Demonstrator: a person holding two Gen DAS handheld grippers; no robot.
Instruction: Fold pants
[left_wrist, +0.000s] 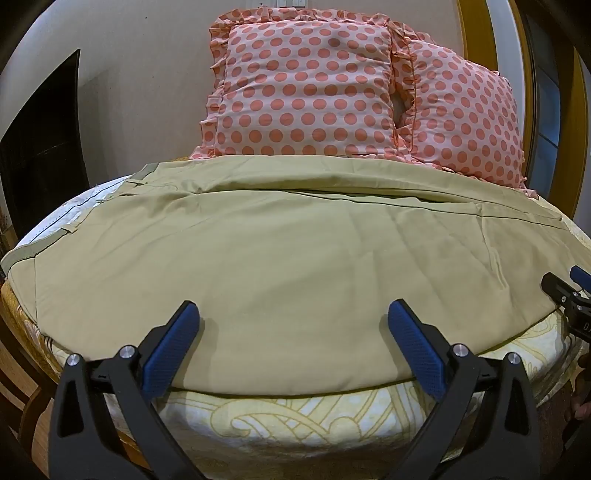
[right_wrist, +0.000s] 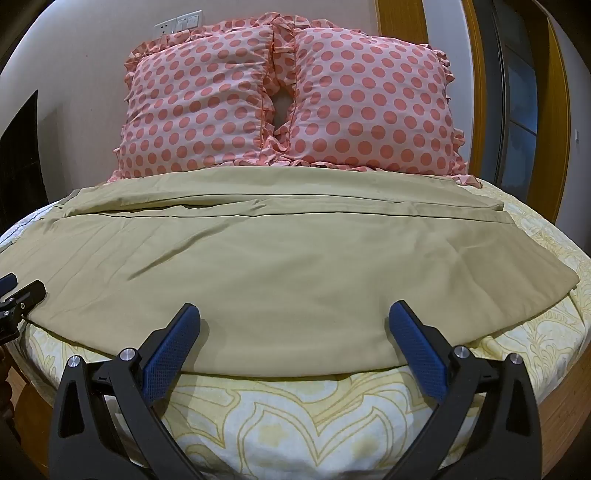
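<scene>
Khaki pants (left_wrist: 280, 266) lie spread flat across the bed (left_wrist: 295, 413), waistband toward the left, legs running right, one leg laid over the other lengthwise. Judged: first lengthwise fold looks done; crosswise folds remain. Left gripper (left_wrist: 293, 325) hovers at the near edge, fingers (left_wrist: 173, 354) spread wide, holding nothing. Right gripper (right_wrist: 294, 325) likewise wide and empty, nearer the leg hems. Two polka-dot pillows (right_wrist: 288, 99) stand behind, against the wall.
</scene>
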